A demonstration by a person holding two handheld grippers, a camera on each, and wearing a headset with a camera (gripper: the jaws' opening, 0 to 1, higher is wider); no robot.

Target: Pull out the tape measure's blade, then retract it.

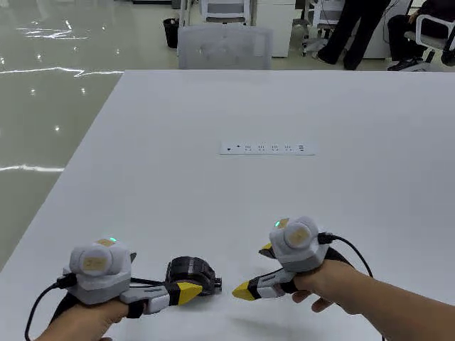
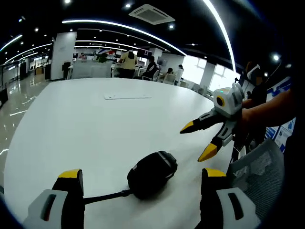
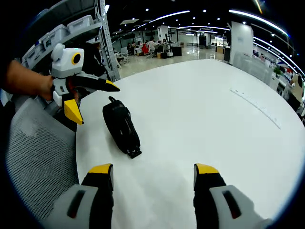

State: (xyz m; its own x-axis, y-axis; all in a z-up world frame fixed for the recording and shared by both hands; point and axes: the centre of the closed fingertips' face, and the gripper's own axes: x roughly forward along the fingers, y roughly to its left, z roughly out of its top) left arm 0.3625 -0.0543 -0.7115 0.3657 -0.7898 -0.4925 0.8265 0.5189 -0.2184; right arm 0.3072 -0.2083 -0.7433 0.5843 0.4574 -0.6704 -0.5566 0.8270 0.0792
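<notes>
Fingers of the left gripper point(image 2: 142, 174) are spread wide, straddling the black tape measure point(image 1: 190, 272) on the worktop point(image 1: 284, 199) without clamping it. The right gripper point(image 3: 153, 171) gapes empty nearby.

— Can any lettering be read in these views?
— None. The inset panel point(image 1: 266, 148) in the table, at the centre of the head view, carries a row of small dark marks, but they are too small to make out.
— And on the tape measure point(image 1: 189, 273)?
— At the lower centre of the head view its black case shows no print that can be read. It is just as plain in both gripper views.
</notes>
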